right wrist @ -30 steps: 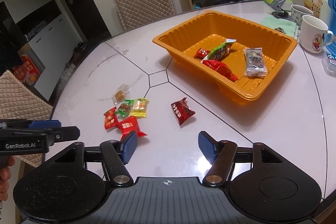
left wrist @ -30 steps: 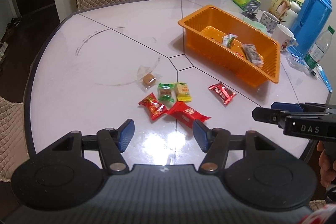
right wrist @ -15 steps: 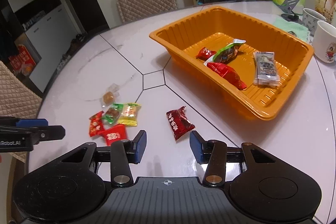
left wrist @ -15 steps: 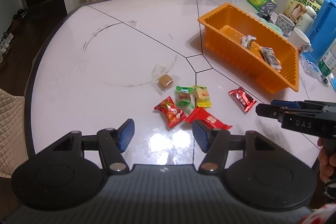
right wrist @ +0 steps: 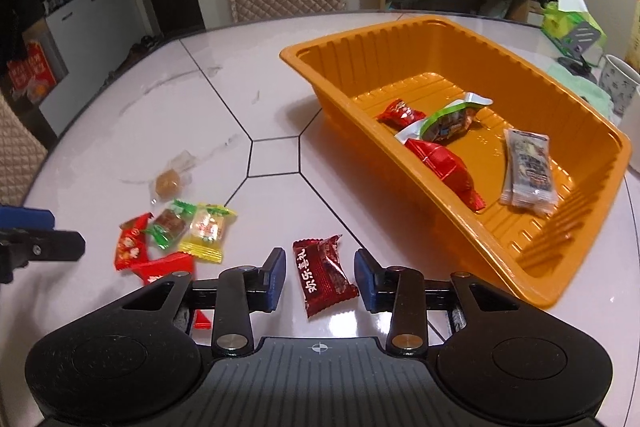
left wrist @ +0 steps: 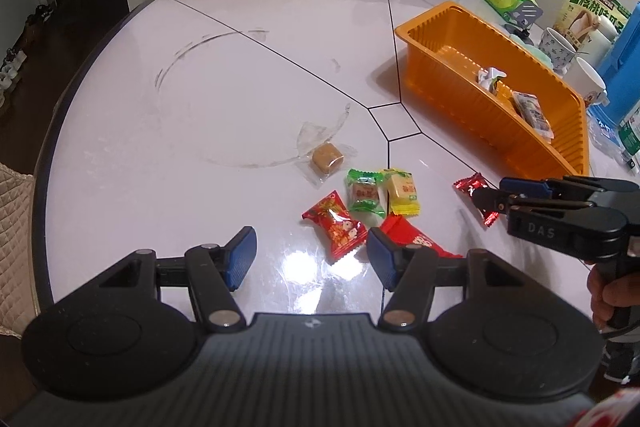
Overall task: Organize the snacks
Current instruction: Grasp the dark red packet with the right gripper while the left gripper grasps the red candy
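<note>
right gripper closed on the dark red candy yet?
Not yet. The right gripper has been closing and straddles the dark red candy, but gaps show beside both pads; it lies on the table.

Orange tray (right wrist: pixel 472 227) holding 4 wrapped snacks (right wrist: pixel 444 163), 6 more (1 dark red (right wrist: pixel 324 275)) loose on table

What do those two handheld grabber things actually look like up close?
Each is matte black plastic with a ribbed top and two round discs. The left gripper and right gripper both end in two black fingers tipped with ribbed blue pads and fixed with silver pivot pins. Seen from the side, the right one has white "DAS" lettering and a black handle held in a hand.
</note>
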Motion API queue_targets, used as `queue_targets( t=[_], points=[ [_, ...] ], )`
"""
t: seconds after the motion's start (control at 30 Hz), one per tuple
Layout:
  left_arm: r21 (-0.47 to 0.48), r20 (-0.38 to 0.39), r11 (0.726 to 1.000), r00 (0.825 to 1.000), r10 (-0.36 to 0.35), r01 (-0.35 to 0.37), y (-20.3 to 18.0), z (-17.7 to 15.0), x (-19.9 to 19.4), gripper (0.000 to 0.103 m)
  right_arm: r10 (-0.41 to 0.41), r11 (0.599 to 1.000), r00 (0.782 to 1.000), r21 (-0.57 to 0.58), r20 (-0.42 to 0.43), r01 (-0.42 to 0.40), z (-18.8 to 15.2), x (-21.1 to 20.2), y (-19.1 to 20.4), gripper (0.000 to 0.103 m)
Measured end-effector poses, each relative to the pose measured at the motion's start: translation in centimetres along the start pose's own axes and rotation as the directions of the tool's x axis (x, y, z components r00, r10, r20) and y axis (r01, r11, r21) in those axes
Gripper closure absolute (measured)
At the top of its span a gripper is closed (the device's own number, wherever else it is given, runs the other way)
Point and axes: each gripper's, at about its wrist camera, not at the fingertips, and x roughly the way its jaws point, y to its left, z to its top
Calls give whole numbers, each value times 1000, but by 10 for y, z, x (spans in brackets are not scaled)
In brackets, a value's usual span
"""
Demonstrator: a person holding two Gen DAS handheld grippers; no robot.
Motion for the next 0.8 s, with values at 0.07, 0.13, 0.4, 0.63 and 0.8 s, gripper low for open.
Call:
queue_targets(
  t=[0.07, 0.13, 0.4, 0.63, 0.8],
  points=[
    [-2, -2, 1000, 1000, -1, 1, 1, 0, 2, 45, -3, 1000, 1000, -7, -14, 3, -1, 6, 0, 68],
    [-3, -3, 1000, 1000, -4, 4, 2, 1, 4, 45, -4, 1000, 1000, -13, -21, 4, -1, 10, 1, 70],
    [-7, -8, 1000, 1000, -9, 9, 2, 3, 10, 45, -19, 999, 999, -28, -26, 18, -1, 18, 5, 77],
    [-17, -10, 1000, 1000, -23, 23, 2, 5, 19, 46, -14, 1000, 1000, -5, -26, 13, -2, 16, 4, 78],
    [-15, -13, 1000, 1000, -26, 26, -3, 9, 29, 46, -4, 1000, 1000, 23, -24, 4, -1, 12, 3, 78]
  ],
)
